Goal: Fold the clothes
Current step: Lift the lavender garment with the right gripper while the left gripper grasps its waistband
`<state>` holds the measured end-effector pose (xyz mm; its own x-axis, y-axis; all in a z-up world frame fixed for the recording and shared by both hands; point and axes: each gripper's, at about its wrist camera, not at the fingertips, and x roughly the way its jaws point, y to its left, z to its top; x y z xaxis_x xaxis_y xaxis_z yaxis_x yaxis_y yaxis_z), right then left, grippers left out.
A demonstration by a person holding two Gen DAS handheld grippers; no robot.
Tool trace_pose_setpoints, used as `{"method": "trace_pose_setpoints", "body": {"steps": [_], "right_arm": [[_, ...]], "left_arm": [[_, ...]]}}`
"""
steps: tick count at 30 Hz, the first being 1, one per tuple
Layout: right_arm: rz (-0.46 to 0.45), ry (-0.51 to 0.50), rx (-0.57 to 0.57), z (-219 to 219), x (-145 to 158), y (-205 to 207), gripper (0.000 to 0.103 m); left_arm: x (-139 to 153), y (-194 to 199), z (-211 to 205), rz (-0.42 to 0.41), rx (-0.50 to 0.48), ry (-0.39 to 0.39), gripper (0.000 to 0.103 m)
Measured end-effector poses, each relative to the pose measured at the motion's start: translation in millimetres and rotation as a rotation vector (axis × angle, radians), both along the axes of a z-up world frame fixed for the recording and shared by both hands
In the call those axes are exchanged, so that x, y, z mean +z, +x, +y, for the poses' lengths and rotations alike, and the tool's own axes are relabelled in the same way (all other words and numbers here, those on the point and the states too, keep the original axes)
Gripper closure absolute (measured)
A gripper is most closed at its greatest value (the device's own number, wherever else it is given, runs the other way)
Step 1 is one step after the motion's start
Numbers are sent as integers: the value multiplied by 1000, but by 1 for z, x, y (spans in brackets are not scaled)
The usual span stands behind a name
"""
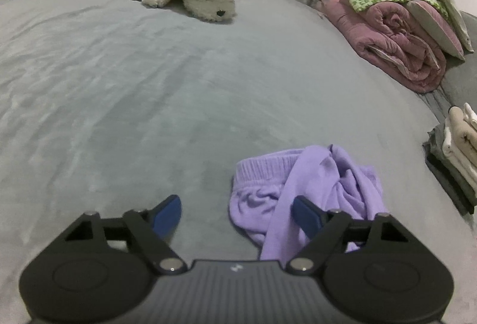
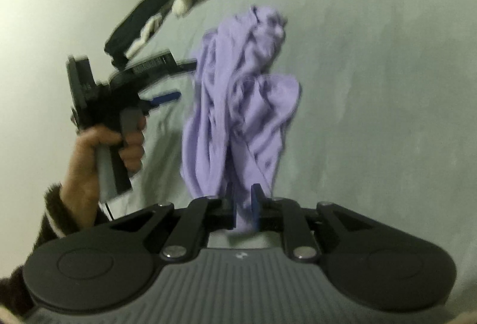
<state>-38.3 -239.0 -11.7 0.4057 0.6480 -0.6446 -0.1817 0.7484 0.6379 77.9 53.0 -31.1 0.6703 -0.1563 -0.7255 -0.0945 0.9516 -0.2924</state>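
I am clamping my right gripper (image 2: 244,204) on one end of the lilac garment (image 1: 301,192), which is trailing away toward 12 o'clock on the grey bed (image 1: 149,85). My left gripper (image 1: 237,212), jaws apart and empty, is reaching in; the waistband is lying at its 1 o'clock, nearer the right pad.

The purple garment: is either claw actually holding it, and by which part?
The right claw pinches the purple garment by a bunched fold of cloth. The left claw stands open, gripping nothing.
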Motion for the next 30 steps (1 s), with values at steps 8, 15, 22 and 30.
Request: {"method": "trace_pose_setpoints", "body": {"steps": [8,15,22,30], "right_arm": [[-93,12,-74,16,22,16,54],[-123,4,-103,40,25,35,54],[-131,-15,-131,63,20,52,53],[-129,-39,-113,91,12,70,53]], "left_arm": [[1,-15,-2,30,-89,-38,65],[-9,-39,1,70,-185,-113,102],[-9,-66,5,61,-273,-92,102],[-4,-96,10,55,-374,-115,103]]}}
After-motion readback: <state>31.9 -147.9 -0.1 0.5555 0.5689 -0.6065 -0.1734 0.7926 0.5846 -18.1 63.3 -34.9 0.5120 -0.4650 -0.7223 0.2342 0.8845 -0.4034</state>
